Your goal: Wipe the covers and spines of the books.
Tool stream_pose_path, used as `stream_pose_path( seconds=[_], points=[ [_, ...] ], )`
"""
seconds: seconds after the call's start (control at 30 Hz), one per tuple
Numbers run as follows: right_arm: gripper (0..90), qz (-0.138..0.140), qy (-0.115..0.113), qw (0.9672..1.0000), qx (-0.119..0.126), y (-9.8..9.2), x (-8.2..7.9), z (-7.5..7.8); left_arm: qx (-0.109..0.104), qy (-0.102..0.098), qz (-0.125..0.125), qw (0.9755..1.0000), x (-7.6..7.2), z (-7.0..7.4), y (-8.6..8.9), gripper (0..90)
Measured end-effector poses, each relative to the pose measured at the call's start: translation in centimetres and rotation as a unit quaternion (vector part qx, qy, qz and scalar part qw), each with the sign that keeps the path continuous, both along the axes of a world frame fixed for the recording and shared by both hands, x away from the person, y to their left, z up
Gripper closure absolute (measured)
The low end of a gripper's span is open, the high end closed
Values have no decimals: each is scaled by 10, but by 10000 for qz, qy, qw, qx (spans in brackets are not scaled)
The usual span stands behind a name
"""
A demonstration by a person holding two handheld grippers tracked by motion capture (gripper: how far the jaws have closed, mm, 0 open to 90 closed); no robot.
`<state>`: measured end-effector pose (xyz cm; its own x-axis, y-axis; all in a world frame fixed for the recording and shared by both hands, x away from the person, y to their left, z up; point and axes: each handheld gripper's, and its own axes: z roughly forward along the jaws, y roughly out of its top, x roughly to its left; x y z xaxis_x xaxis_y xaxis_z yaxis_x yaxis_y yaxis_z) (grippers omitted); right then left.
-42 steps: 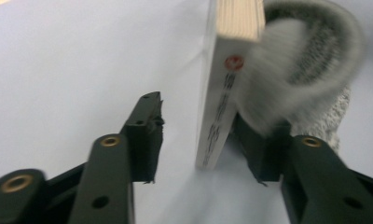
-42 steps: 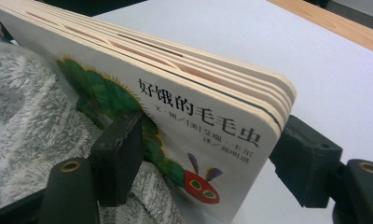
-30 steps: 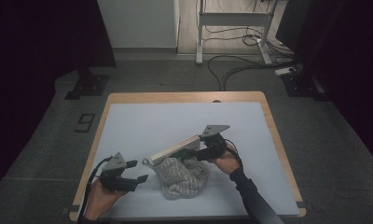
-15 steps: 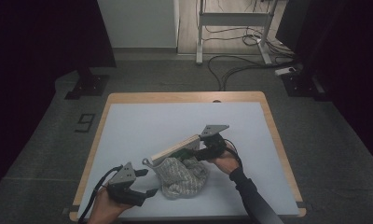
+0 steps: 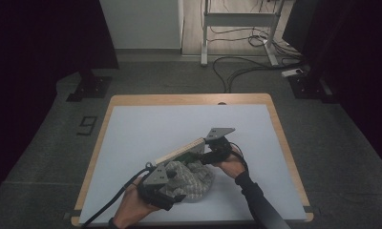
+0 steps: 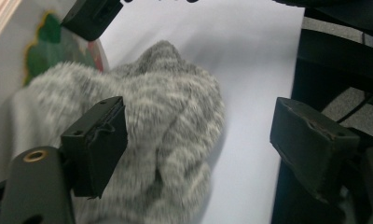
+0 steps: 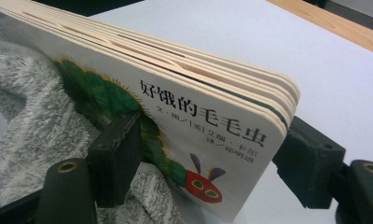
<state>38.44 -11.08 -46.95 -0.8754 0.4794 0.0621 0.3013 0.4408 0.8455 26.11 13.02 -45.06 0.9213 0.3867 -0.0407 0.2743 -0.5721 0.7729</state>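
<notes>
Down near the front edge of the counter [image 5: 132, 129], a little left of its middle: a fluffy grey-and-white cloth [image 5: 191, 179] bunched in a heap on the pale surface. Across its far side, a thick board book [image 5: 179, 151], tilted up on edge, long side running from the heap toward the right gripper [image 5: 204, 156].

Right gripper first: jaws clamped on the book, one on the front cover, one on the back, close to the rounded corner. Seen along those jaws, the book [image 7: 175, 116] with a green caterpillar, red face, and a line of Chinese characters on the cover; cream page edges stacked thick on top. Grey cloth [image 7: 31, 121] pressed up against the cover's lower side, touching it. Right hand [image 5: 229, 164] wrapped round the gripper body, dark sleeve trailing back toward the front edge.

Left gripper [image 5: 175, 191] now: down at the near side of the heap, held in the left hand [image 5: 132, 207], cable looping off toward the front left corner. Jaws spread wide, nothing pinched. Seen along them, one jaw against the fuzzy cloth [image 6: 175, 121], the other well clear over bare white surface. Beyond the cloth, a patch of the book's green cover [image 6: 54, 51], and a black jaw of the other gripper [image 6: 89, 16] on it.
</notes>
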Motion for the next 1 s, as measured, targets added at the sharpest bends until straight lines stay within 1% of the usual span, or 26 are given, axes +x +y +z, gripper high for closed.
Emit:
stream_pose_path(
  seconds=[0.07, 0.23, 0.33, 0.53, 0.6, 0.63, 0.73, 0.83, 0.9, 1.0],
  points=[
    [268, 4, 0, 10000, 6, 0, 0, 0, 4, 29, 31, 10000, 6, -4, -6, 170],
    [261, -11, 0, 10000, 26, 0, 0, -1, 211, 63, 120, 9997, 16, -20, -18, 162],
    [257, -9, -5, 10000, 21, 1, 0, -1, 277, 159, 170, 9993, 21, -28, -21, 160],
    [259, 12, -13, 10000, 11, 0, -1, -1, 549, 177, 216, 9981, 25, -43, -27, 175],
    [258, 7, -1, 10000, 15, 0, -2, -1, 593, 212, 233, 9977, 26, -48, -28, 182],
    [259, 4, 4, 10000, 14, 0, -2, -1, 579, 229, 263, 9977, 26, -50, -29, 189],
    [258, 3, -9, 10000, 12, 0, -2, -1, 662, 260, 305, 9970, 27, -55, -28, 207],
    [258, 5, -15, 10000, 5, 0, -2, -1, 690, 235, 364, 9967, 27, -59, -28, 226],
    [257, -2, -6, 10000, 8, 0, -2, -1, 713, 184, 413, 9964, 26, -61, -29, 251],
    [255, -3, -15, 10000, -10, 0, -2, -1, 759, 106, 487, 9959, 26, -62, -28, 318]
  ],
)
